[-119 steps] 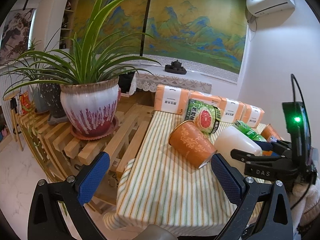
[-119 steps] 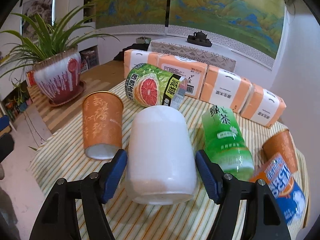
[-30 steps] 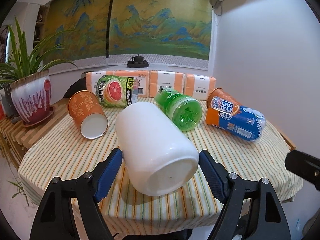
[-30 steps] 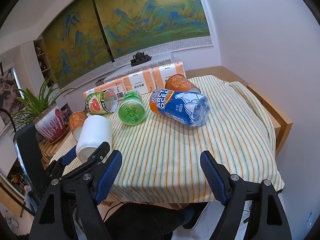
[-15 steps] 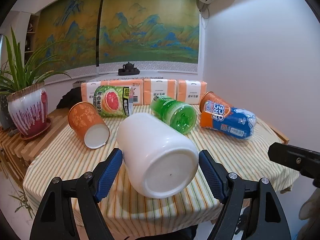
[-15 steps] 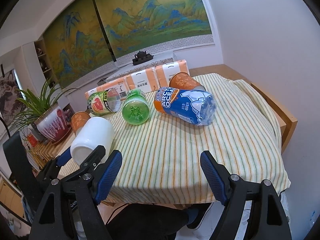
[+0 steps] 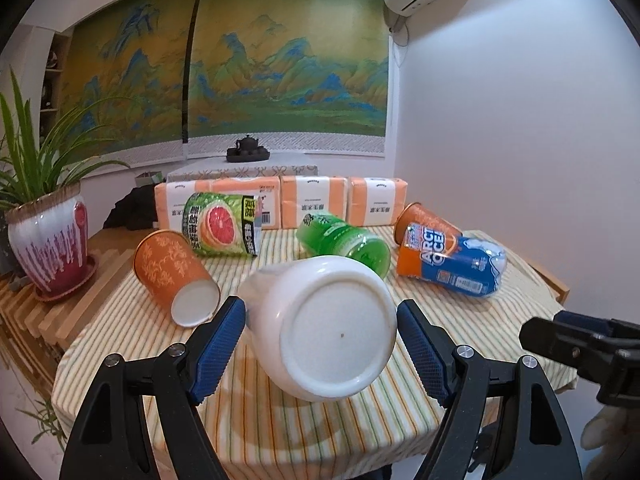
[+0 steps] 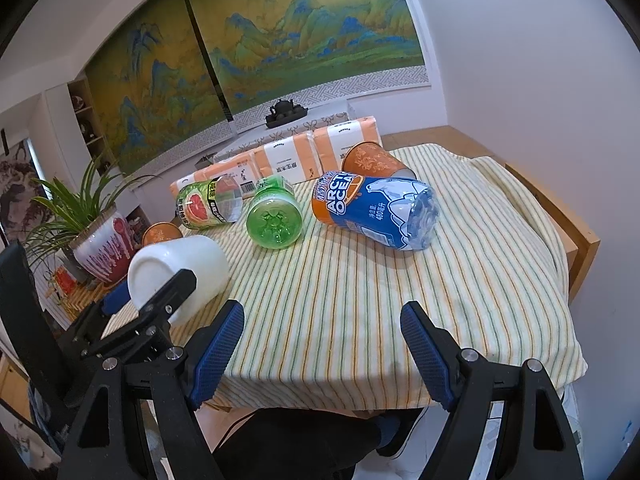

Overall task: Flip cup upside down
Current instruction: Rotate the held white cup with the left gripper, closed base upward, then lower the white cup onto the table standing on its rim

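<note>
A white cup [image 7: 328, 324] is held between the blue pads of my left gripper [image 7: 320, 344], lifted and tilted with its flat bottom toward the camera. It also shows in the right wrist view [image 8: 180, 268], gripped above the table's left edge. My right gripper [image 8: 322, 344] is open and empty, at the near edge of the striped tablecloth [image 8: 380, 300]. Its tip shows at the right of the left wrist view [image 7: 580, 344].
On the table lie two orange paper cups [image 7: 172, 272] [image 7: 424, 220], a grapefruit can [image 7: 220, 230], a green bottle [image 7: 344, 240] and a blue Arctic Ocean bottle [image 7: 452, 264]. Orange tissue packs [image 7: 312, 200] line the back. A potted plant [image 7: 48, 240] stands left.
The left gripper has lifted the white cup and tilted it further, so its bottom faces the camera more squarely. The right gripper has drawn back slightly and stays open.
</note>
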A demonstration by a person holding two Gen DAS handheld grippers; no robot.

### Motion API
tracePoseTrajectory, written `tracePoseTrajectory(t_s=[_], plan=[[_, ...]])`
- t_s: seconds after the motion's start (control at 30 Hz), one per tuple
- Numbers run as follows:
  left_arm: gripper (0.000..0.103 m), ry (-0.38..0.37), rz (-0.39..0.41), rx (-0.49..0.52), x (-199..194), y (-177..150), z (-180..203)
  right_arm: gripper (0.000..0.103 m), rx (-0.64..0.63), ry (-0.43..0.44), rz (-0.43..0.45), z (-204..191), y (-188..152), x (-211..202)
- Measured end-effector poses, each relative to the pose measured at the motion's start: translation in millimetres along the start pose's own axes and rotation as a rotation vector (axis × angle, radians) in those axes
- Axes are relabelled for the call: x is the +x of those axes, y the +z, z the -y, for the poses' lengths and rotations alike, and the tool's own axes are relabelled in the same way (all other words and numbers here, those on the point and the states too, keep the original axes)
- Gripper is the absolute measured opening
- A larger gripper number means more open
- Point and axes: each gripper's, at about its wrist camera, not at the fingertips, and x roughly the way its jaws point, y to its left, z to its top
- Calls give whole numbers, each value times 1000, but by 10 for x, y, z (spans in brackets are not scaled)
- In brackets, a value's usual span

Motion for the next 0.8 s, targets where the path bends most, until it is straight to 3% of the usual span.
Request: tracePoseTrajectory(t_s=[0.8], plan=[[79,-122,-63,-142,229,301,-504,77,-14,-3,-22,-119,44,159]])
